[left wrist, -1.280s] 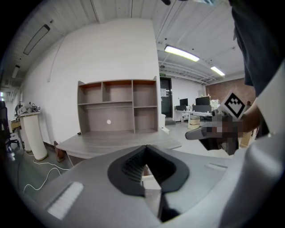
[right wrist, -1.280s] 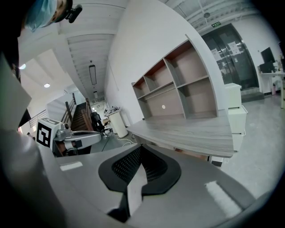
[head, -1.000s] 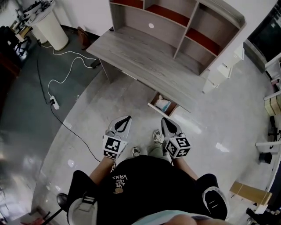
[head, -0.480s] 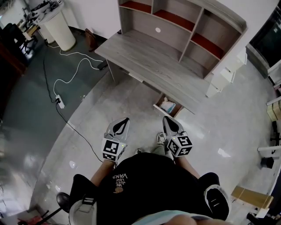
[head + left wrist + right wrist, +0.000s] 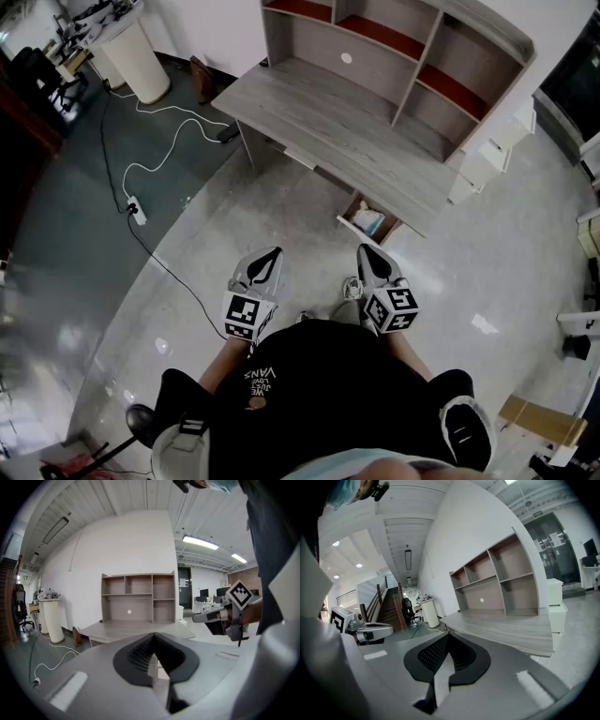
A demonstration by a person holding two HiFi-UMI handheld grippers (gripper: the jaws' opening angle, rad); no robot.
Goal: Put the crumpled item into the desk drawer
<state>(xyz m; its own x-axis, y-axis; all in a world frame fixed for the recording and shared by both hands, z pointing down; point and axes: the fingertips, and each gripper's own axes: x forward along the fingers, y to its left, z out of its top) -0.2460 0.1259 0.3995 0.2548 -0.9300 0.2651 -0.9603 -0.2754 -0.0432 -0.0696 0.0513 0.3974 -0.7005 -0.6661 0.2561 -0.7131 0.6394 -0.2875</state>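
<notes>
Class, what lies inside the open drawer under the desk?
A pale crumpled item lies in the drawer. The desktop covers the drawer's rear, so anything there cannot be seen.

Both forearms reach forward from the body, the left forearm and the right forearm bare below the sleeves. The left tool and the right tool point ahead side by side, apart and roughly level. Each tool's jaws are pressed together with nothing between them. The left marker cube and the right marker cube sit at the tools' rear ends.
</notes>
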